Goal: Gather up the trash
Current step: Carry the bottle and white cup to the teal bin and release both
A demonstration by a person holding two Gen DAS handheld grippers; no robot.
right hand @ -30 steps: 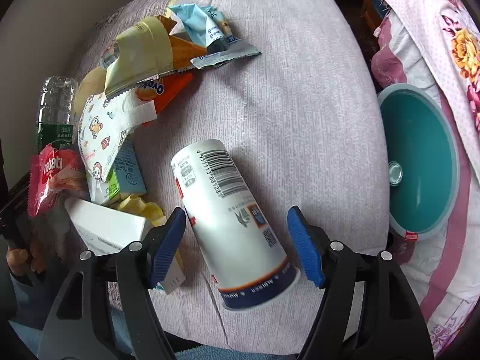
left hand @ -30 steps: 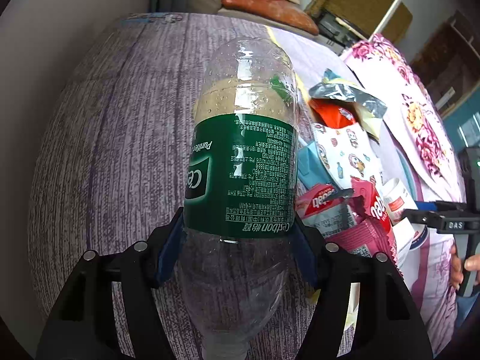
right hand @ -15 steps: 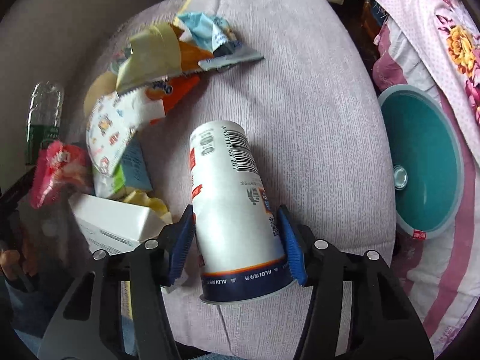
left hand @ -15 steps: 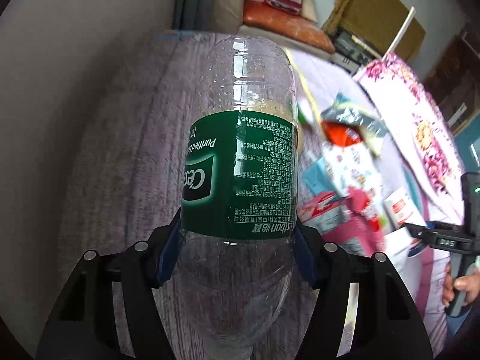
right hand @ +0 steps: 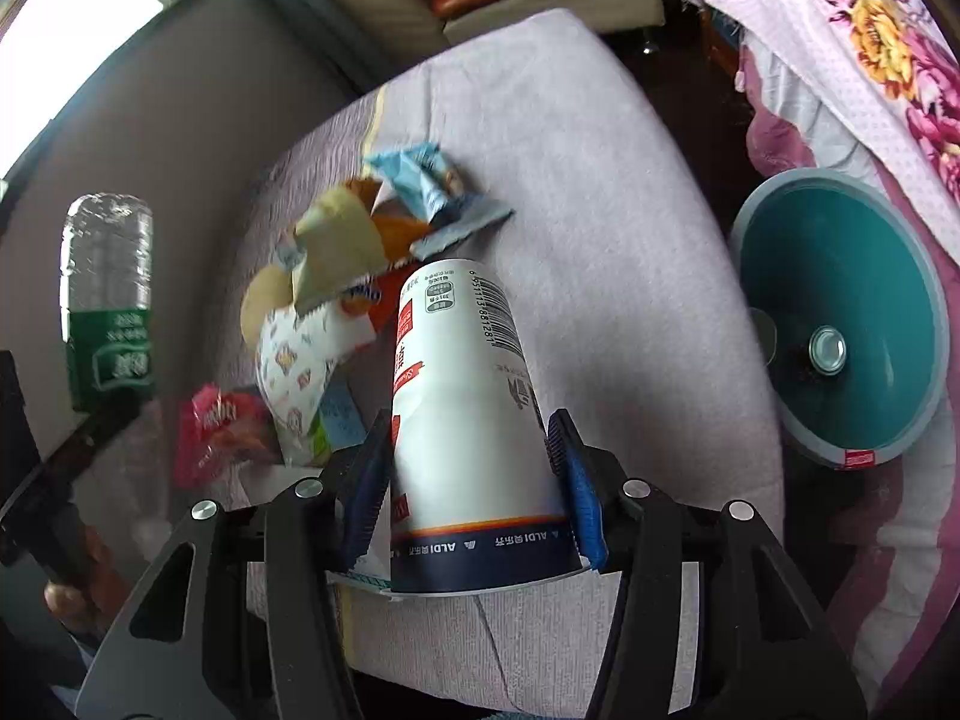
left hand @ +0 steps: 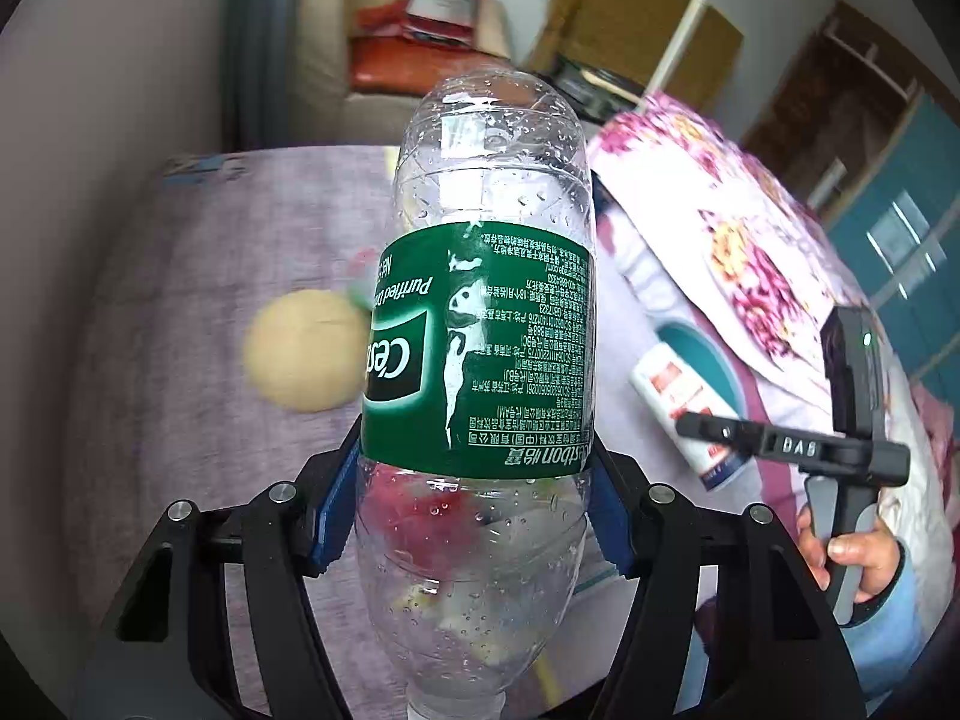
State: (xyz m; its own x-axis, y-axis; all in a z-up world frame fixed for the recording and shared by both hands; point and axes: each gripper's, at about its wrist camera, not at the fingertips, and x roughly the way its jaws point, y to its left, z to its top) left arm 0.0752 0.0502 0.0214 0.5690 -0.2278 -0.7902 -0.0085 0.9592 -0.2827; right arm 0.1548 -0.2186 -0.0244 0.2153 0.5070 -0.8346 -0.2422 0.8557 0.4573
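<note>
My left gripper is shut on a clear plastic bottle with a green label, held cap end toward the camera and lifted off the purple cushion. The same bottle shows at the left of the right wrist view. My right gripper has a white paper cup with a barcode between its blue pads; the jaws are closing and press on the cup's sides, rim end near the camera. That cup also appears in the left wrist view, beside a hand.
Several wrappers lie heaped on the cushion, with a red packet and a blue packet among them. A round cream item lies left of the bottle. A teal bin stands right of the cushion under a floral cloth.
The right jaws closed onto the cup and tipped it up off the cushion. The left gripper rose with the bottle and swung, so the wrappers slid out of its view.
</note>
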